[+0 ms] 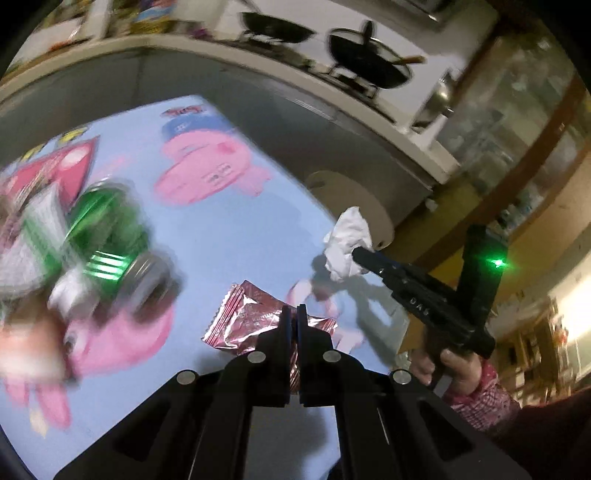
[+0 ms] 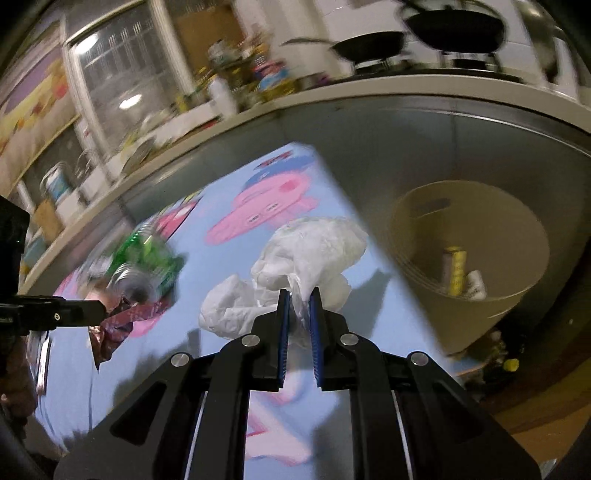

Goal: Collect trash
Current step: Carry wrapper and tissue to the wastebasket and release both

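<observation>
Left wrist view: the left gripper (image 1: 294,312) has its jaws nearly closed, pinching a shiny pink foil wrapper (image 1: 247,319) by its edge; the wrapper hangs crumpled just above the light-blue tablecloth (image 1: 258,229), which is printed with pink cartoon pigs. To the left on the cloth lies a green can (image 1: 110,243) on its side, silver end facing the camera, heavily motion-blurred, with more blurred litter beside it that can't be identified. To the right, the right gripper (image 1: 360,254) comes in from the side, fingertips clamped into a crumpled white tissue (image 1: 345,243) held above the table's right edge; the person's hand (image 1: 447,365) wraps the handle and a green LED glows on the body. Right wrist view: the right gripper (image 2: 299,299) has its blue-padded jaws pressed on a thin fold of the white tissue (image 2: 295,266), the bulk of which bunches ahead of and to the left of the fingers. Past the table edge to the right stands a beige bin (image 2: 517,295), open top, already holding a yellow-labelled item and a small white one. At left the left gripper (image 2: 105,312) shows side-on with the pink foil wrapper (image 2: 114,328) in its tips, the green can (image 2: 147,258) just behind it. The stove in the background carries dark pans (image 2: 454,27).
</observation>
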### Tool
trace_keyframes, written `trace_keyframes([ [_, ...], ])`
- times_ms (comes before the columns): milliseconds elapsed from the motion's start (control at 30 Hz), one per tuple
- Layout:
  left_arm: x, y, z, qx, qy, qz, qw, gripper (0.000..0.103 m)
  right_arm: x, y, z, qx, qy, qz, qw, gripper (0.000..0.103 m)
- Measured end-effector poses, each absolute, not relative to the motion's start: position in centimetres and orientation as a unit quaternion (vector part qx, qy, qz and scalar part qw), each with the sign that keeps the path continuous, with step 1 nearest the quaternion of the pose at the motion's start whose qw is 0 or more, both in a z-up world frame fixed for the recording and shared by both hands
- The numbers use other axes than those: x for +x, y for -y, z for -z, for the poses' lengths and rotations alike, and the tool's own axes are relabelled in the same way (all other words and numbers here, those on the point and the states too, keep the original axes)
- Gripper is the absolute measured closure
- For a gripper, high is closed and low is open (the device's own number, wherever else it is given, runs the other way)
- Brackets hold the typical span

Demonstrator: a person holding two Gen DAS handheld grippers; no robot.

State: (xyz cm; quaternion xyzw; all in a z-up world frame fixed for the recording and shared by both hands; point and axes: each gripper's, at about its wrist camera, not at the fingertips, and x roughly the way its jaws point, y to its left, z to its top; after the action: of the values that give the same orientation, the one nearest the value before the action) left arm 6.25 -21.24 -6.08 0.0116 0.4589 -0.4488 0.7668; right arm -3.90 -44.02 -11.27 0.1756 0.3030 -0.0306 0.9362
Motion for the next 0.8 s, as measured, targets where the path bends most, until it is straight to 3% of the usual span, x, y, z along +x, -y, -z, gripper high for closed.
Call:
trace_keyframes([
  [433,12.1,45.0,4.1,0.060,-0.436,0.535,0.721,0.099,-3.2,58.2,13.6,0.223,-0.278,0.164,0.920,0.089],
  [500,12.6,47.7,5.5,0.069,-0.446,0.531,0.717,0.088,-2.8,58.9,14.0,0.228,-0.281,0.166,0.917,0.087],
  [533,12.7,48.5,6.0,0.076,-0.450,0.523,0.720,0.080,-2.6,59.4,14.3,0.232,-0.284,0.167,0.915,0.076],
  [567,12.9,49.4,6.9,0.086,-0.457,0.506,0.726,0.057,-2.7,59.6,14.5,0.236,-0.283,0.169,0.914,0.060],
  [600,13.0,49.8,7.4,0.090,-0.459,0.496,0.732,0.047,-2.8,59.6,14.6,0.240,-0.280,0.171,0.914,0.055],
  [800,13.7,47.6,7.6,0.073,-0.466,0.467,0.748,0.048,-3.6,59.9,14.5,0.259,-0.257,0.175,0.914,0.053],
])
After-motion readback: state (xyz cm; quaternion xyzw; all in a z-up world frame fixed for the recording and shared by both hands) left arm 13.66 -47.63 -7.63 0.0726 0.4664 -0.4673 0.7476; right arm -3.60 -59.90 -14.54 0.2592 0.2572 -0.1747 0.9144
